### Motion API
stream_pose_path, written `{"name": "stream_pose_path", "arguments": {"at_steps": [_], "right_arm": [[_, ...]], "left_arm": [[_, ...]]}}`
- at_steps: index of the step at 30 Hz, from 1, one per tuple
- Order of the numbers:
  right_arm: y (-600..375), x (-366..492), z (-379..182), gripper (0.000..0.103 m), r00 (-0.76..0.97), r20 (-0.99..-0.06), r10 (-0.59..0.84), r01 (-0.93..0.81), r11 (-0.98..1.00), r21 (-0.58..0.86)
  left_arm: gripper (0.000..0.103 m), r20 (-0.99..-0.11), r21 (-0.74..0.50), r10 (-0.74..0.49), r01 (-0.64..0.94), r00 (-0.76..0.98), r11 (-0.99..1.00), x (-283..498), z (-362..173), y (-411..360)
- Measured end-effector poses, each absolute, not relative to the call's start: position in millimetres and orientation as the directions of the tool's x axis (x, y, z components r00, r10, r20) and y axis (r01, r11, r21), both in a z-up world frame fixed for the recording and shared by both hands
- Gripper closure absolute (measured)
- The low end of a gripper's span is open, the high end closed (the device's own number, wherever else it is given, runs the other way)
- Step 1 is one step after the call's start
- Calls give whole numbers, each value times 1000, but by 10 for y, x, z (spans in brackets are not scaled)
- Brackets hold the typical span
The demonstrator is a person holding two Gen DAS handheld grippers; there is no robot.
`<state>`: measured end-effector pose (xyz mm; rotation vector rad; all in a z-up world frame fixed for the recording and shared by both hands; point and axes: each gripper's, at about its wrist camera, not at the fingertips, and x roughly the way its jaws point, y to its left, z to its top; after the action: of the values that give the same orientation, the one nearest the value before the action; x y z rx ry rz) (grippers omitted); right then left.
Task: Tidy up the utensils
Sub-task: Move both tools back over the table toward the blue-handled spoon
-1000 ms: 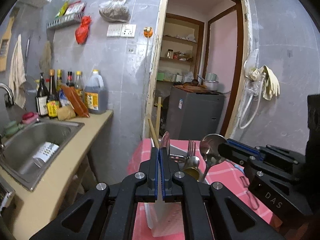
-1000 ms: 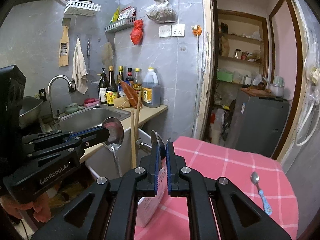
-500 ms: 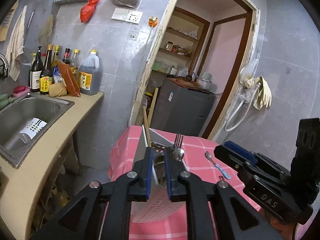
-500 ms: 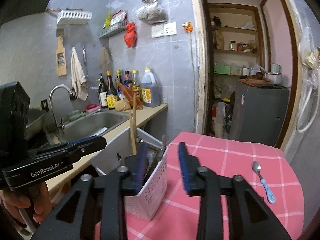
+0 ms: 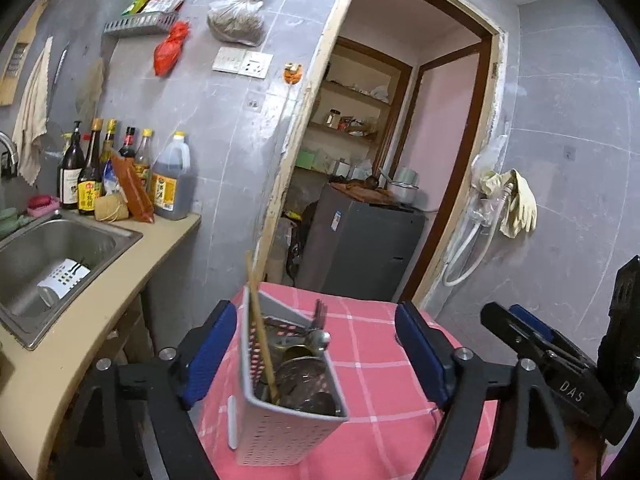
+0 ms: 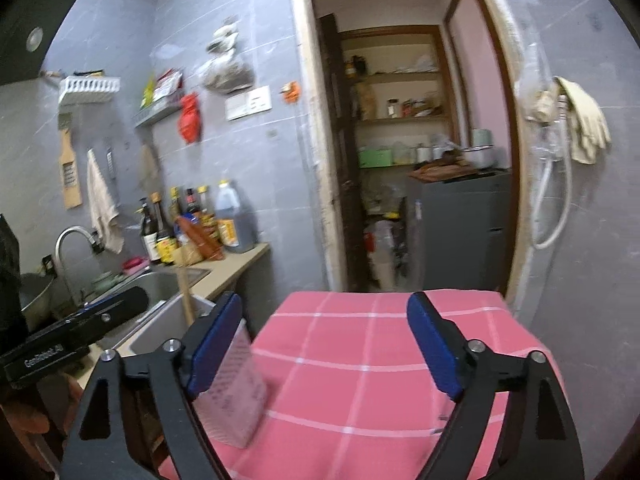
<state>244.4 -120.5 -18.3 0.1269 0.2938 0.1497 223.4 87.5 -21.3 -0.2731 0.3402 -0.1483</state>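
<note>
With both the left gripper (image 5: 316, 354) and right gripper (image 6: 325, 346) spread wide and empty, the perforated grey plastic utensil caddy (image 5: 280, 412), full of cutlery, stands near the pink checked tablecloth (image 5: 372, 360) edge, where a careless brush could probably tip it off.

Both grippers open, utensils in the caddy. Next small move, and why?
Probably draw both grippers back from the utensil holder. The left gripper and right gripper are both open and hold nothing; chopsticks, a fork and spoons already stand inside it on the pink checked tablecloth. No loose utensil shows on the cloth.
</note>
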Motion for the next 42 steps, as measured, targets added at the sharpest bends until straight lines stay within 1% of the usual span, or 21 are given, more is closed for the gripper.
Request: {"name": "stream_pose_path", "arguments": {"at_steps": [1, 3, 5, 9, 18, 28, 36, 42], "right_arm": [[-1258, 2428, -185, 13, 949, -275, 157, -119, 982, 148], [-1404, 2373, -193, 7, 956, -263, 129, -91, 984, 151], [-1520, 2333, -189, 4, 960, -258, 109, -72, 986, 150], [-1750, 2281, -207, 4, 963, -262, 70, -34, 990, 139], [-2259, 2253, -264, 3, 961, -277, 23, 14, 991, 130], [-2788, 2412, -458, 3, 947, -321, 18, 25, 992, 127], [-3102, 2668, -720, 3, 929, -368, 42, 5, 992, 128], [-3279, 2948, -973, 3, 904, -418, 93, -38, 990, 139]], "left_arm": [[17, -308, -284, -189, 100, 932, 954, 2234, -205, 835], [8, -303, -275, -187, 102, 934, 956, 2236, -191, 737], [5, -296, -271, -192, 111, 936, 956, 2235, -186, 644], [3, -297, -261, -213, 135, 931, 956, 2265, -187, 418], [1, -306, -247, -240, 166, 921, 955, 2335, -249, -109], [1, -353, -218, -248, 179, 902, 959, 2532, -425, -664], [1, -403, -196, -235, 167, 885, 966, 2781, -702, -1050], [1, -474, -202, -228, 147, 850, 968, 3009, -992, -1243]]}}
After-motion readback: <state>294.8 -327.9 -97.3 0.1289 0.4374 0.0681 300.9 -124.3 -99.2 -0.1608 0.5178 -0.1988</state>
